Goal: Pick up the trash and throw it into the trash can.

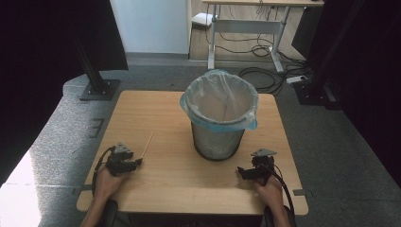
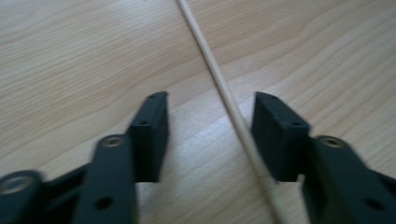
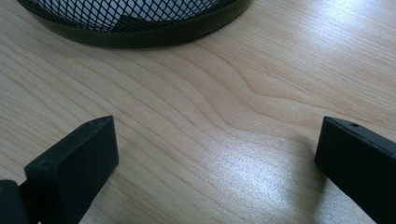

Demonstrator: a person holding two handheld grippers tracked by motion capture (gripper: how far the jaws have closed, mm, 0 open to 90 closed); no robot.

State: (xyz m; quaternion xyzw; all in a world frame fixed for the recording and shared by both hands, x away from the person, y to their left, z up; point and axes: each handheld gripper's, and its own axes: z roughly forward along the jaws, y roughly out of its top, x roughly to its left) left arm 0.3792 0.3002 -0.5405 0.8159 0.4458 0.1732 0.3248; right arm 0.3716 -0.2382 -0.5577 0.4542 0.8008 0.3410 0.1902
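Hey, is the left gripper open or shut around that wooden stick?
Open. The left gripper's fingers stand apart on the table, and the stick lies between them, close beside one finger, not clamped.

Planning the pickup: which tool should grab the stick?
Left. The stick already lies between the open jaws of the left tool, close to one jaw. The right tool is open over bare table by the bin.
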